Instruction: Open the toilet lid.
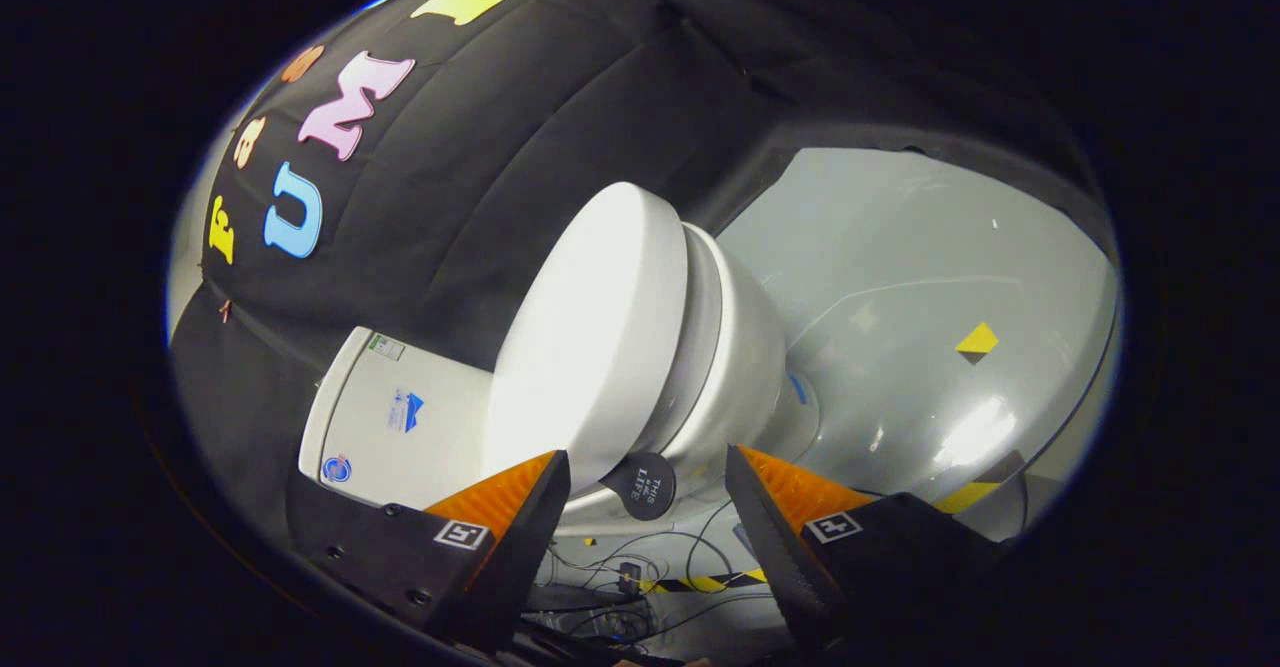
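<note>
Nearest, the gripper (648,482) has its two fingers spread well apart, pressing on nothing; each finger carries a small square marker tag on its upper face. In the gap between the fingertips sits a small dark round tab (642,485) with pale lettering, fixed at the front edge of the toilet lid (590,337). The tab lies closer to the left finger than to the right one, and whether either finger touches it cannot be told.

Just ahead of the fingers, the toilet lid is a smooth white oval, seen strongly tilted in this view, and it lies down over the seat and bowl (735,367), so it is still closed. A thin seam shows between the lid's rim and the white bowl under it. Beside the lid, past the left finger, stands the white tank (400,417), which bears a few small stickers.

Below the fingertips, loose dark cables (640,572) trail across the floor near a strip of yellow-and-black tape (705,582).

Beyond the bowl, the pale grey floor (900,277) stretches away, glossy with a bright reflection, and carries a small yellow diamond marker (977,339). Farthest back, black cloth (520,127) forms the booth wall behind the tank and lid.
</note>
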{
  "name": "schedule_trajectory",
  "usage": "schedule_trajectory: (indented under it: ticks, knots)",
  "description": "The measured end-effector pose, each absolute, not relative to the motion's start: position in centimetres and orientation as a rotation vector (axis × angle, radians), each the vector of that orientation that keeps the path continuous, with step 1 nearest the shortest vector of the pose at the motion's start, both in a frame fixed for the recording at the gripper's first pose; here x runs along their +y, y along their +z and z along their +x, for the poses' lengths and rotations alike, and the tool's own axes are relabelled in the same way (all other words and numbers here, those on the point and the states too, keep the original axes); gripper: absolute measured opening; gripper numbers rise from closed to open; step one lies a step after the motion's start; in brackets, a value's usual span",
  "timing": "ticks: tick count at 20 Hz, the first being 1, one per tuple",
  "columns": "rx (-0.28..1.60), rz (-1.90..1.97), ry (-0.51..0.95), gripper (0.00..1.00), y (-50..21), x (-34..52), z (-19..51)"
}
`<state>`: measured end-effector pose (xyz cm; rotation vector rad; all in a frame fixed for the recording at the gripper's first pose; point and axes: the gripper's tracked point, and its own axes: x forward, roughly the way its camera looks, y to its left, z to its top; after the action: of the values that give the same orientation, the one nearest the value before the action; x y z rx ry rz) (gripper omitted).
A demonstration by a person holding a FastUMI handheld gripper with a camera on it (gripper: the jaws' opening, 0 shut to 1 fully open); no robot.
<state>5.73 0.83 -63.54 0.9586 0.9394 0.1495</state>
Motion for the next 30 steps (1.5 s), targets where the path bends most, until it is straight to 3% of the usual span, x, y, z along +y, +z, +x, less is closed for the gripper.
schedule_trajectory:
  ticks: [3, 5, 8, 10, 21, 22, 30]
  knots:
    - [0.983, 1.039, 0.178, 0.97, -64.2, 2.0, 5.8]
    - [0.989, 1.052, 0.173, 0.8, -65.1, 2.4, 6.2]
    - [1.031, 1.082, 0.156, 0.35, -66.4, 2.7, 5.7]
    - [1.008, 1.131, 0.164, 0.19, -65.8, 2.1, 6.1]
    - [1.073, 1.14, 0.127, 0.16, -66.1, 4.6, 5.0]
    - [1.059, 1.179, 0.117, 0.09, -64.1, 0.9, 5.5]
    - [1.062, 1.045, 0.103, 0.07, -63.5, 2.8, 5.7]
